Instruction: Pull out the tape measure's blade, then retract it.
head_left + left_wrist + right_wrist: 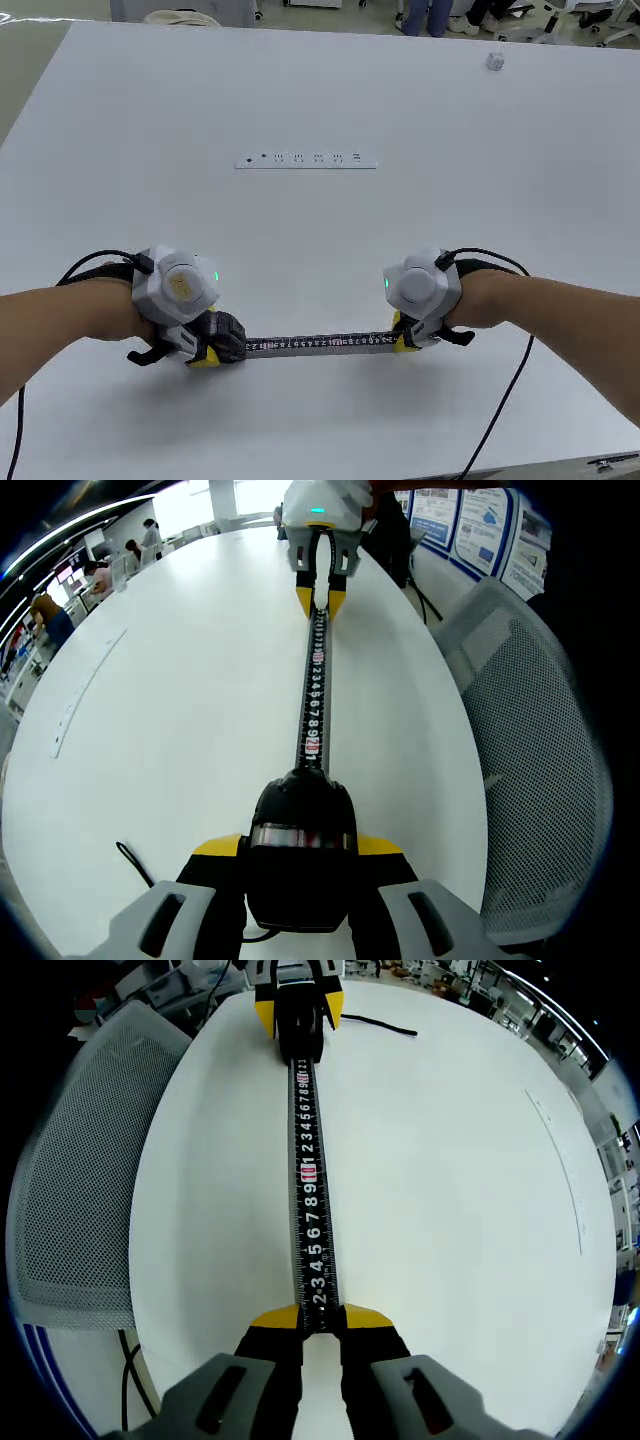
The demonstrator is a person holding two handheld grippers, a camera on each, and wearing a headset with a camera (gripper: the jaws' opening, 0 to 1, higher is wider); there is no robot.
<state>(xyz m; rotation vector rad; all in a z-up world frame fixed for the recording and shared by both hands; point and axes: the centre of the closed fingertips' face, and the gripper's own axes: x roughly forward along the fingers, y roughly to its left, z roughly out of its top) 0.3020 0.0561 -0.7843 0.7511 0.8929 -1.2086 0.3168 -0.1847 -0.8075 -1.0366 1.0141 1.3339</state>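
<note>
Stretching straight between both grippers, the tape measure's blade (320,344) lay low over the white table (300,80), well on the near side of the power strip (306,160) and about parallel to it, printed numbers facing up. The left gripper (215,350) had its jaws clamped around the black case (228,338), near-left of the strip. The right gripper (405,340) pinched the blade's tip, jaws almost together, near-right of the strip. A mesh chair (530,740) stood farther still from the strip, past the table's near edge.
</note>
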